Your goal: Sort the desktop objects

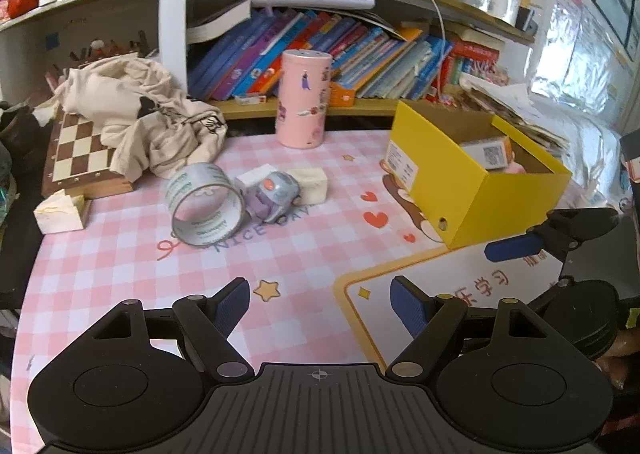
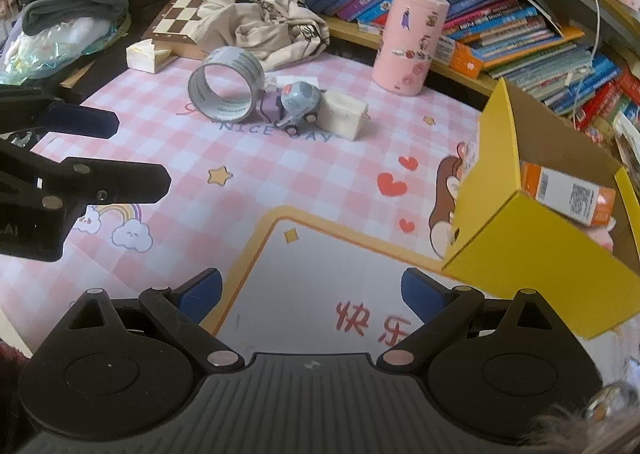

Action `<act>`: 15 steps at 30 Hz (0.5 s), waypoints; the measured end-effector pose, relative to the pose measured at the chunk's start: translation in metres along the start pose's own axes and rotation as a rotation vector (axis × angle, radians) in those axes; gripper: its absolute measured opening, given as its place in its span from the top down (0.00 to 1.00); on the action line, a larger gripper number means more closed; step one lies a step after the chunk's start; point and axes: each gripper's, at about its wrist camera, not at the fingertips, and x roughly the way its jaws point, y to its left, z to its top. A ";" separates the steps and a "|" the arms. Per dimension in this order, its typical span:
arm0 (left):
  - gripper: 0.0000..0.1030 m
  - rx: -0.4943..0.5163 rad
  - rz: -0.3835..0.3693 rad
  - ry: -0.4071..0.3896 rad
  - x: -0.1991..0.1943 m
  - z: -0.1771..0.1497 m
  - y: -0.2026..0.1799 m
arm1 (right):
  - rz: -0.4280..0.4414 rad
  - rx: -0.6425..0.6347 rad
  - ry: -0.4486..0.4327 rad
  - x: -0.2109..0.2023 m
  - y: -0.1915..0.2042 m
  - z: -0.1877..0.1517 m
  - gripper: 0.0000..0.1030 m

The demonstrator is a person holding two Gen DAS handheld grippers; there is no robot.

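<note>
Your left gripper (image 1: pixel 320 304) hovers low over the pink checked mat (image 1: pixel 200 274) on the tabletop, its blue pads spread wide with nothing between them. Your right gripper (image 2: pixel 312 294) is likewise spread and empty, positioned over the white panel with the yellow border (image 2: pixel 320 254).

The items to sort form one tight cluster at mid-mat: a tape roll (image 1: pixel 206 207) standing on its edge, a small grey toy car (image 1: pixel 276 191) touching it, and a cream block (image 1: pixel 310 183) just beside the car. A pink cylindrical canister (image 1: pixel 304 97) stands upright behind them, near the shelf edge.

The yellow box (image 1: pixel 476 177) sits open-topped on the right side of the mat, its near corner close to your right gripper. An orange-and-white carton (image 2: pixel 568 193) lies inside it.

Open mat lies between both grippers and the cluster — no objects in that lane. On the left, a chessboard (image 1: pixel 80 149) under a heap of beige cloth (image 1: pixel 148 113) borders the mat, with a small white box (image 1: pixel 60 211) at the mat's left edge.
</note>
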 end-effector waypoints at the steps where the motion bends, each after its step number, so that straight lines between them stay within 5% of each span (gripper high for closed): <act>1: 0.23 -0.004 0.004 -0.003 0.000 0.001 0.002 | 0.003 -0.002 -0.003 0.001 0.000 0.002 0.06; 15: 0.22 -0.028 0.035 -0.054 0.015 0.029 0.018 | 0.007 0.002 -0.080 0.011 -0.012 0.053 0.06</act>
